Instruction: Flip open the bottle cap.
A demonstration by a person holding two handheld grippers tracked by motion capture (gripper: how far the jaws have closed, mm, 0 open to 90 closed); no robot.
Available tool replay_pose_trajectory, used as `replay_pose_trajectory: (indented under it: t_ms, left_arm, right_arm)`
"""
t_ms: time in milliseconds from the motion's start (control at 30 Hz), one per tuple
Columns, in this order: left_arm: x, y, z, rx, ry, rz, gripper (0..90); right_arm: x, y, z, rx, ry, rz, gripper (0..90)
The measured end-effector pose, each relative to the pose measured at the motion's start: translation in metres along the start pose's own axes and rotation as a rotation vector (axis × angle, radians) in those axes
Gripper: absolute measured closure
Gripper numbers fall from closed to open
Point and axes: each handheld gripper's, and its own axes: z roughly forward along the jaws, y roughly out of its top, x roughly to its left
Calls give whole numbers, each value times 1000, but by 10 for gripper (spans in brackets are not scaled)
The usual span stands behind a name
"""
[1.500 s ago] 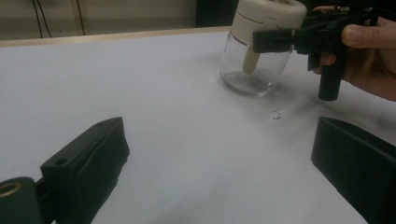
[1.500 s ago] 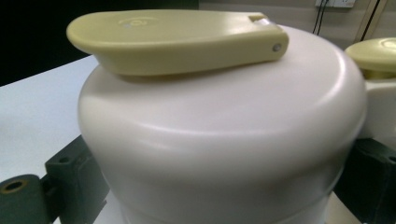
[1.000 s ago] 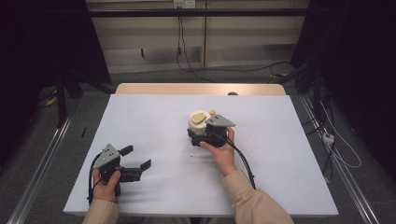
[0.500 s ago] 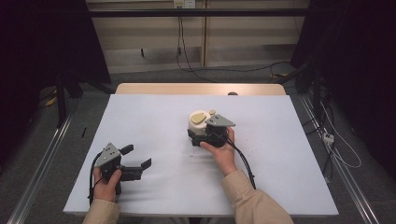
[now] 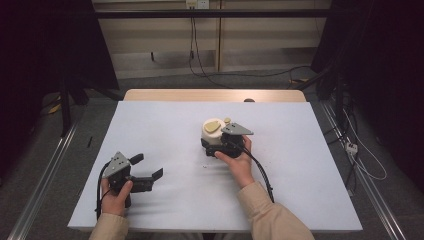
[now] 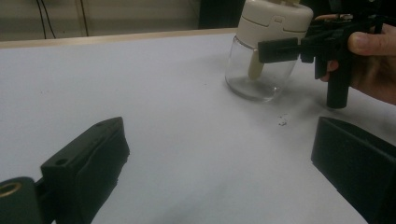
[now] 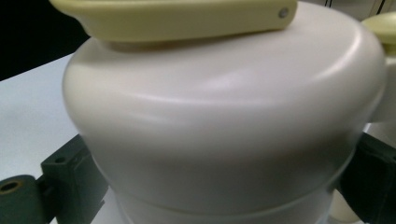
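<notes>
Right tool point(image 5: 216, 141) gripping jar point(image 6: 261, 70) just under cream lid point(image 7: 224, 116), jar standing mid-bench point(image 5: 300, 165). Left tool point(image 5: 145, 172) resting released, well apart. Advice: keeping jar upright, squeezing evenly below lid rim, avoiding yellow flap point(image 5: 213, 126).

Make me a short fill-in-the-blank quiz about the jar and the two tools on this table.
1. The jar has a clear glass body and a cream-coloured ____.
2. The right tool has its jaws on either side of the ____.
3. The left tool has its jaws ____, with nothing between them.
4. The jar stands ____ on the white table.

Missing words: lid; jar; open; upright
</notes>
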Motion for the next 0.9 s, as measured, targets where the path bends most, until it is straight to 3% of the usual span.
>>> replay_pose_trajectory:
  t_ms: [433,567,900]
  left_arm:
    - [-2,3,4,-4,-2,-6,32]
    - [-2,7,6,-15,1,-23,32]
    - [-5,18,12,-12,-1,-19,34]
  right_arm:
    - [-1,-1,0,3,8,17,41]
    - [-1,-1,1,4,10,18,40]
    - [-2,-2,1,4,13,35,36]
